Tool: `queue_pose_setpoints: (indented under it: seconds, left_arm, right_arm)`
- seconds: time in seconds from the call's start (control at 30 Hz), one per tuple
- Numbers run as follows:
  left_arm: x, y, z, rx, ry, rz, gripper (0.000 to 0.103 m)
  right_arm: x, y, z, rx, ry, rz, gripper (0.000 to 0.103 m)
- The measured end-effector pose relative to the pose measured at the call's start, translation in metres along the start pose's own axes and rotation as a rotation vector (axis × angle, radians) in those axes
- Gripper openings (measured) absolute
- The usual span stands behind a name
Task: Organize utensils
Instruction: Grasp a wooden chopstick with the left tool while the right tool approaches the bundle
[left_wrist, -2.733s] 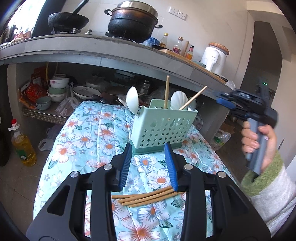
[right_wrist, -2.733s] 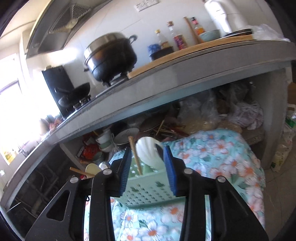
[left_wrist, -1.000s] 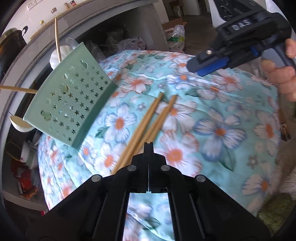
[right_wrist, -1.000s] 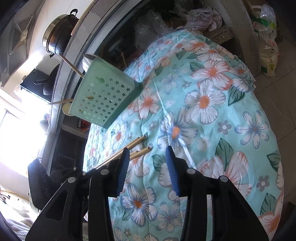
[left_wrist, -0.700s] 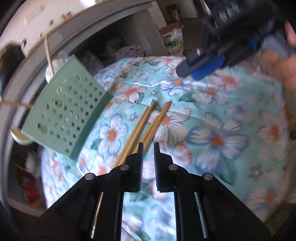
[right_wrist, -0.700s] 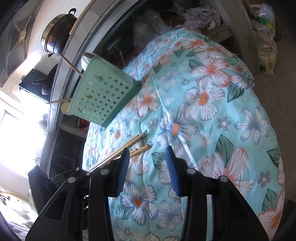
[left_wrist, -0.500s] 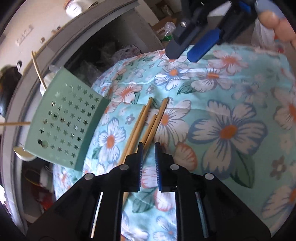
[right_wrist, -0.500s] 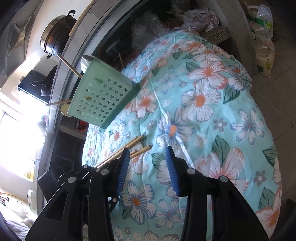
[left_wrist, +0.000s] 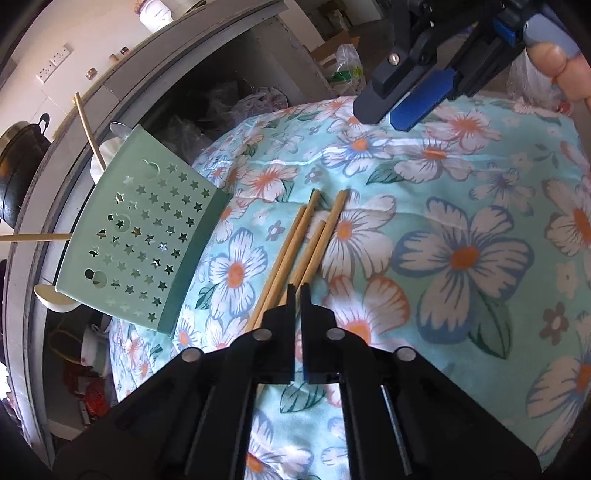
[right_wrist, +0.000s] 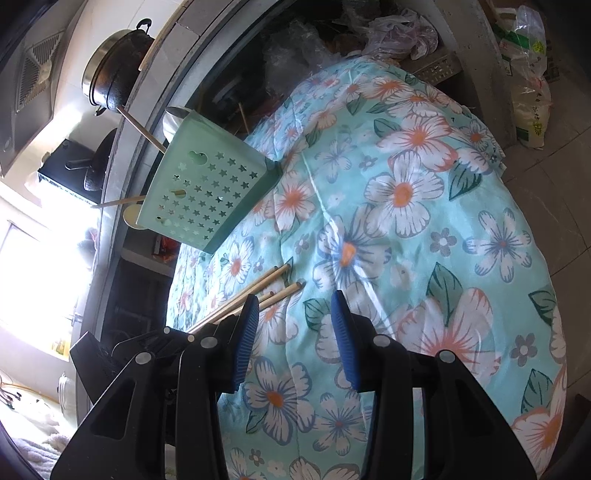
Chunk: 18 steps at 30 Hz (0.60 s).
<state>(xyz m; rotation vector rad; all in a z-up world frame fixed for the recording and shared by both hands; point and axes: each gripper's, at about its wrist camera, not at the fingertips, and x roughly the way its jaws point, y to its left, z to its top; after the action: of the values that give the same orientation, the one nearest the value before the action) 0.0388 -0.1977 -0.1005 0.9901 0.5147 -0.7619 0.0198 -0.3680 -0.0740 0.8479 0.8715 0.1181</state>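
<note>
The flowered cloth (left_wrist: 461, 254) gives you a soft bed, so the green holder (left_wrist: 144, 240) stands at its far side with spoons and sticks already upright in it, while four loose chopsticks (left_wrist: 310, 236) lie flat in a bundle just beside its base. Your left gripper (left_wrist: 297, 291) has just been narrowing, its jaws now nearly pressed together over the bundle's near ends; whether they pinch a stick I cannot tell. Your right gripper (right_wrist: 291, 325) hangs spread and empty, just right of the sticks' far tips
</note>
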Motion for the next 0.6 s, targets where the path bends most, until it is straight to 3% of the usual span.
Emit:
queue_pose_setpoints:
  seconds: [0.1,0.2,0.47,0.6]
  left_arm:
    - [0.004,-0.005,-0.001,0.038,0.015,0.009,0.013]
    - [0.007,-0.008,-0.003,0.062,0.016,0.029,0.013]
    - [0.003,-0.001,-0.001,0.066,0.007,0.021,0.007]
    - [-0.021,-0.002,-0.004,0.05,0.01,-0.029,0.005]
  right_arm:
    - [0.0,0.0,0.0,0.004,-0.001,0.002,0.04]
    - [-0.001,0.0,-0.001,0.003,-0.003,0.003,0.04]
    - [-0.005,-0.003,-0.003,0.011,-0.007,0.015,0.04]
    - [-0.006,-0.005,-0.002,0.016,-0.011,0.02,0.04]
